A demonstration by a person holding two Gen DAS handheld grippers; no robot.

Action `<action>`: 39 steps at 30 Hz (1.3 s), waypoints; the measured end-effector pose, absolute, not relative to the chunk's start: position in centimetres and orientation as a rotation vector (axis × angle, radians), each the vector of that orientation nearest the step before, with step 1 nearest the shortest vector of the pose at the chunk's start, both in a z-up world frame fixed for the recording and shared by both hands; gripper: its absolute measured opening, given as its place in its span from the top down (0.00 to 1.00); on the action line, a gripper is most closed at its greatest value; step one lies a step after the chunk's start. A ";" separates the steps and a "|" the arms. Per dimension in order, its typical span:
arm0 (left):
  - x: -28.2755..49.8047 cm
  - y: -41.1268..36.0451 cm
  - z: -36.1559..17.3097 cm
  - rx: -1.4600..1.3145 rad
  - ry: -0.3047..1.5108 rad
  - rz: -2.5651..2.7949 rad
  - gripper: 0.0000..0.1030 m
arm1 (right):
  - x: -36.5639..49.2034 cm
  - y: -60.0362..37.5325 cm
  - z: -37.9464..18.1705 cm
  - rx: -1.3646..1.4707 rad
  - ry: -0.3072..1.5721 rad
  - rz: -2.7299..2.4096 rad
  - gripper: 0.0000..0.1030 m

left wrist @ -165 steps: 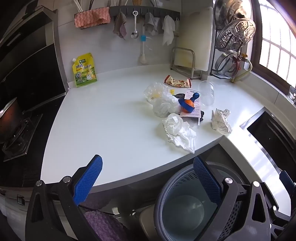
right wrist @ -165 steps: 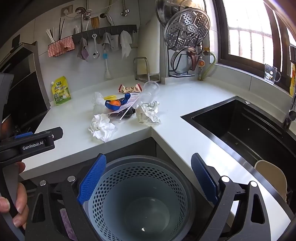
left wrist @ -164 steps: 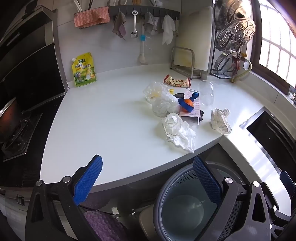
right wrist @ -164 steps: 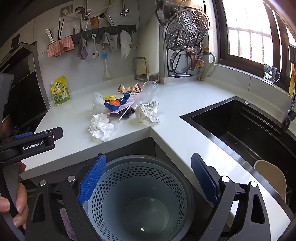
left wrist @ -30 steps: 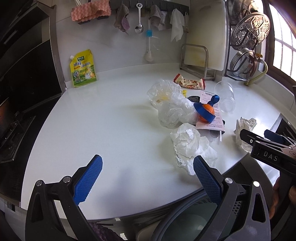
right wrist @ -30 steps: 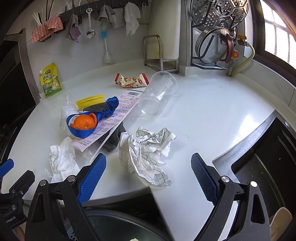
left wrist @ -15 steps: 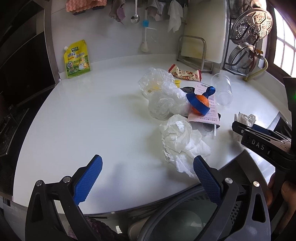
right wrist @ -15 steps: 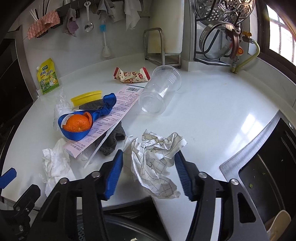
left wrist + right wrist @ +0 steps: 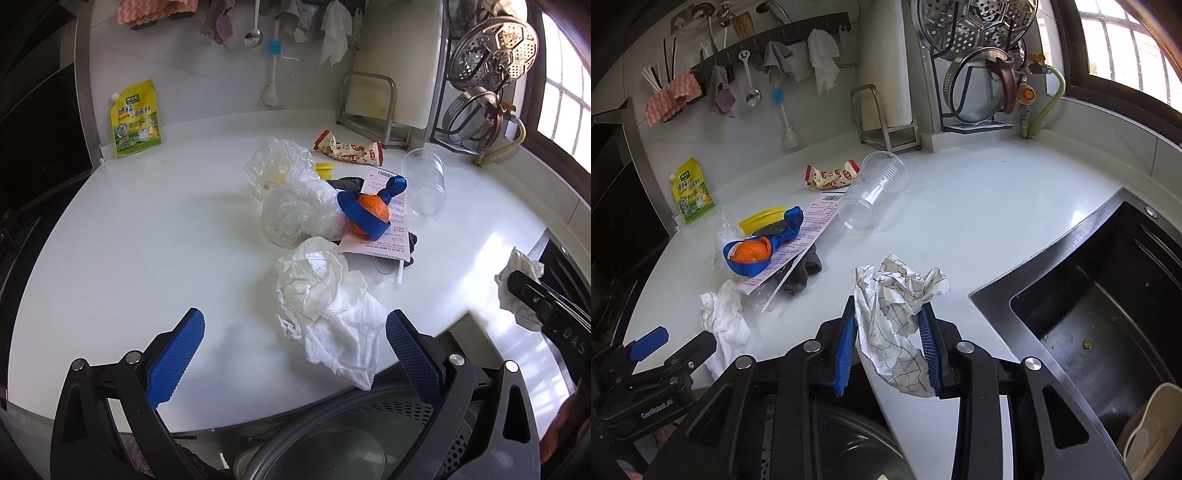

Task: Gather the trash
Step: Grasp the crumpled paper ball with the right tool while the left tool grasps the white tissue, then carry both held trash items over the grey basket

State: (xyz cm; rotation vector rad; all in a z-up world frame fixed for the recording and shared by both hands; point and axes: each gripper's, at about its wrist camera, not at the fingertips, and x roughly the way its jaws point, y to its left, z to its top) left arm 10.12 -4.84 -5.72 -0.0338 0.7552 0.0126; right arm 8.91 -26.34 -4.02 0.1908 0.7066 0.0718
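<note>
Counter (image 9: 155,236): white, carrying the litter.
Lying on it: tissue (image 9: 325,295), plastic bag (image 9: 291,199), receipt (image 9: 384,225), cup (image 9: 873,194), wrapper (image 9: 833,172), grey cloth (image 9: 801,275).
Standing at the wall: yellow pouch (image 9: 135,118).

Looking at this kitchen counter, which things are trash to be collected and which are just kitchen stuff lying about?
Trash to collect: crumpled paper in the right gripper; white tissue; plastic bags; plastic cup; snack wrapper; receipt; orange peel. Bin receives them.

Lying about: yellow pouch; bottle brush; steamer rack; sink.
</note>
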 end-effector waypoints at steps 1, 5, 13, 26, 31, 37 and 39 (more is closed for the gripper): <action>10.4 -5.1 -5.9 -0.023 0.754 0.021 0.06 | 8.4 -26.6 -3.9 0.195 0.701 0.070 0.69; 11.8 -5.6 -6.8 -0.007 0.776 0.042 0.06 | 6.8 -27.3 -3.6 0.211 0.687 0.067 0.69; 12.8 -6.5 -7.8 0.030 0.782 0.067 0.28 | 4.9 -28.1 -3.9 0.255 0.674 0.064 0.68; 11.5 -4.7 -7.0 -0.055 0.790 -0.045 0.82 | 2.4 -27.6 -5.0 0.285 0.705 0.076 0.68; 9.2 -3.8 -5.5 -0.025 0.767 -0.062 0.82 | 0.7 -27.1 -5.0 0.300 0.715 0.064 0.68; 4.5 -3.5 -4.2 0.019 0.742 -0.128 0.82 | -2.2 -26.1 -5.0 0.307 0.722 0.055 0.68; 2.8 -3.7 -4.0 0.040 0.737 -0.161 0.82 | -3.1 -25.8 -4.9 0.304 0.725 0.051 0.68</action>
